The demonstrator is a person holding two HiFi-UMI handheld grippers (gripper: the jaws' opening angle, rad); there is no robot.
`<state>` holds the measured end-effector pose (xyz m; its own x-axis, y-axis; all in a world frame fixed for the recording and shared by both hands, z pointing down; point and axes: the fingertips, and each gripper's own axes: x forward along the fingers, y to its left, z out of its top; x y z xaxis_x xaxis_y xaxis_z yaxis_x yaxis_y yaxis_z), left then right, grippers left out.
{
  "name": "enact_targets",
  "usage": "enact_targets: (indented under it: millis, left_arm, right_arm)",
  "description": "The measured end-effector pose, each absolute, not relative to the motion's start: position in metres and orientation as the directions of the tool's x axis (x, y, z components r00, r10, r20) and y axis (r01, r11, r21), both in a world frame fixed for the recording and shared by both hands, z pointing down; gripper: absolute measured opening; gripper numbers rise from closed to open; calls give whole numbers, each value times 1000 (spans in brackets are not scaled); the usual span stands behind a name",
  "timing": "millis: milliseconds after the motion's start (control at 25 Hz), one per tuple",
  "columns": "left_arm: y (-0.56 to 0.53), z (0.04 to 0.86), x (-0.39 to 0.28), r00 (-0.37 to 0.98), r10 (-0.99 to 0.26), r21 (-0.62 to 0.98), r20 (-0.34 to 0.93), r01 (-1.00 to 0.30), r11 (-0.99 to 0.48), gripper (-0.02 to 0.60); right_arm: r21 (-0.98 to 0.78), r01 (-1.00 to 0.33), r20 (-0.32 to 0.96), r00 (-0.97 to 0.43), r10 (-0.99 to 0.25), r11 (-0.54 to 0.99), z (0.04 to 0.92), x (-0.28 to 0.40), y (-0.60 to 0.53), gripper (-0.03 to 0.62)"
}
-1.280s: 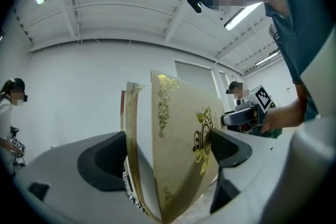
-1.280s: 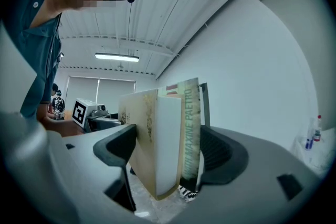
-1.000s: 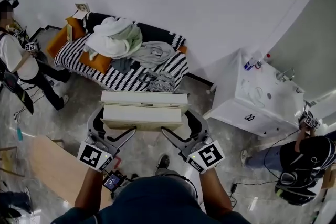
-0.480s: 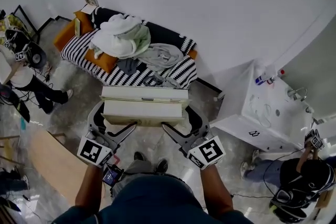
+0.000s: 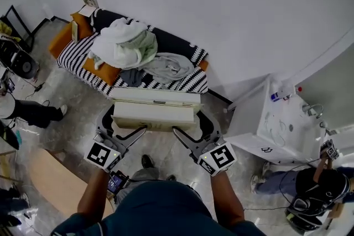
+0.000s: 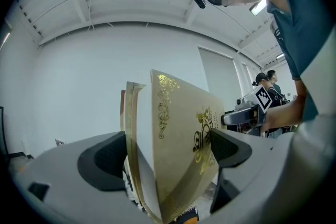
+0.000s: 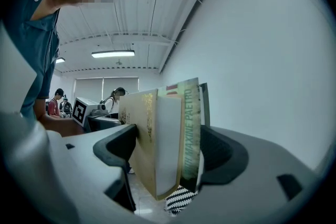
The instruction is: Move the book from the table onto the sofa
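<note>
Head view: left gripper (image 5: 117,123) and right gripper (image 5: 194,125) each clamp one end of a thick cream gold-ornamented hardback book (image 5: 155,113). A black-and-white striped sofa (image 5: 74,57) lies just beyond it.

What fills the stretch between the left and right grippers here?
The book spans it, clamped at one end by the left gripper and at the other by the right gripper; the head view shows this.
</note>
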<state>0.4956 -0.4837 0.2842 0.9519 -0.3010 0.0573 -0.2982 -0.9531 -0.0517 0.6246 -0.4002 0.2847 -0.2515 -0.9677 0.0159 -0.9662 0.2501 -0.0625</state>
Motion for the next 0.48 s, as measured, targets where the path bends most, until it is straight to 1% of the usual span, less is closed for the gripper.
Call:
enact_targets:
  millis: [320,480]
  left_arm:
    - [-563,291,497,962,-267,-44,55,-265,-963,482]
    - [-589,294,501,957,-288,-49,46,-285,-957,482]
  right_arm:
    - [-60,-975,15,-216,-976,215,291,623,-476,394]
    - [-66,-973,17,-224,-974,222,294,629,-501,394]
